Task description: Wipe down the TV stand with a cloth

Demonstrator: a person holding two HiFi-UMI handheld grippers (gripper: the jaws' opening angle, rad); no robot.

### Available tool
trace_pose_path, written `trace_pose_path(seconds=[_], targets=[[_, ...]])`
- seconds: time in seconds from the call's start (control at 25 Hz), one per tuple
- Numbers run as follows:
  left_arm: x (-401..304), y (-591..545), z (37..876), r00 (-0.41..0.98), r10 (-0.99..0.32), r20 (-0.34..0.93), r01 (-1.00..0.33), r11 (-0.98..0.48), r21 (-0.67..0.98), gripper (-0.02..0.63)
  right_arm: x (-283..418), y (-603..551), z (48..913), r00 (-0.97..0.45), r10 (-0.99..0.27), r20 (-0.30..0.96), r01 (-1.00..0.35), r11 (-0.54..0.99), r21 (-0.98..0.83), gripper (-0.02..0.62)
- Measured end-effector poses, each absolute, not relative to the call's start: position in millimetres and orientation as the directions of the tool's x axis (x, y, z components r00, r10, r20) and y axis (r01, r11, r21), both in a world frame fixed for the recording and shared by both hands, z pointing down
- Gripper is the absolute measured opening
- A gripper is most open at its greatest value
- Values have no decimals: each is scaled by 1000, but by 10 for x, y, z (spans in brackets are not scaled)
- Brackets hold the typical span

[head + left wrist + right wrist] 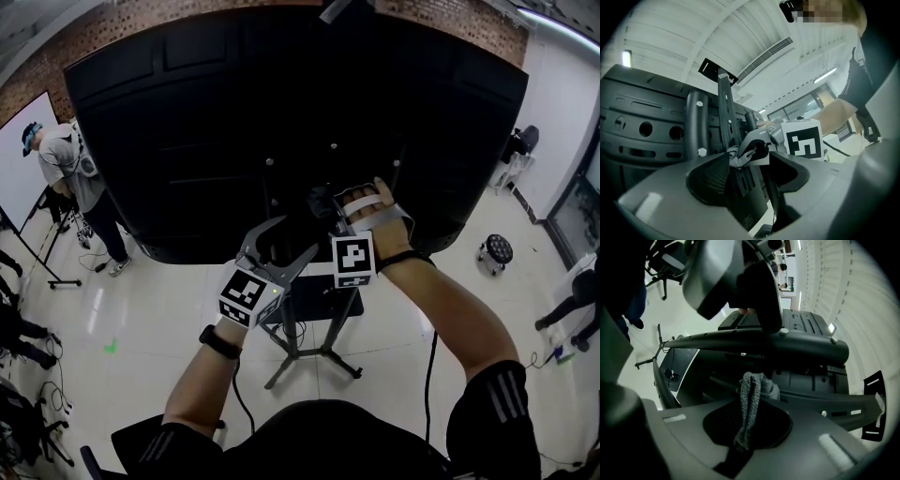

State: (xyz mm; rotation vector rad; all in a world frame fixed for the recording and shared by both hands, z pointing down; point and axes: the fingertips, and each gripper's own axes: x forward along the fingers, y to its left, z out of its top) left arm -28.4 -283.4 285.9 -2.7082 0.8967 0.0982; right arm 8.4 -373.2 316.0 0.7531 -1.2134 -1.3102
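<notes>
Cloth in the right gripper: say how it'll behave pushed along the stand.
Likely floppy: the cloth bunches in folds in the shut right gripper. Probably light, since one pinch carries it. Its knitted texture should drag, not slip, on the stand.

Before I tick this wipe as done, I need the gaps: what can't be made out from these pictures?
Contact: in the right gripper view the cloth, pinched in the right gripper, hides with its own bunched end whether it touches anything.
Cloth in the head view: not visible past the right hand.
TV stand: upper part hidden by the left gripper in the head view.
Dust: surfaces too dark in every view.
</notes>
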Motion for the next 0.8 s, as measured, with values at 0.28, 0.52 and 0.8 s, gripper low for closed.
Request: trace_pose_path(seconds=[0.28,0.52,0.8], targets=[[-268,-2839,3120,809,-576,-122,-588,-780,-214,291,58,-3741,3525,-150,-958,246,283,197,939,25],[-235,-2846,3285,814,-572,-98,-580,-793,-188,291,66,-3753,3808,-148,-950,275,275,228,934,25],[-250,-2852,3441,816,-572,-80,-577,-799,-172,291,75,-3733,4105,-137,-939,316,239,278,930,25]])
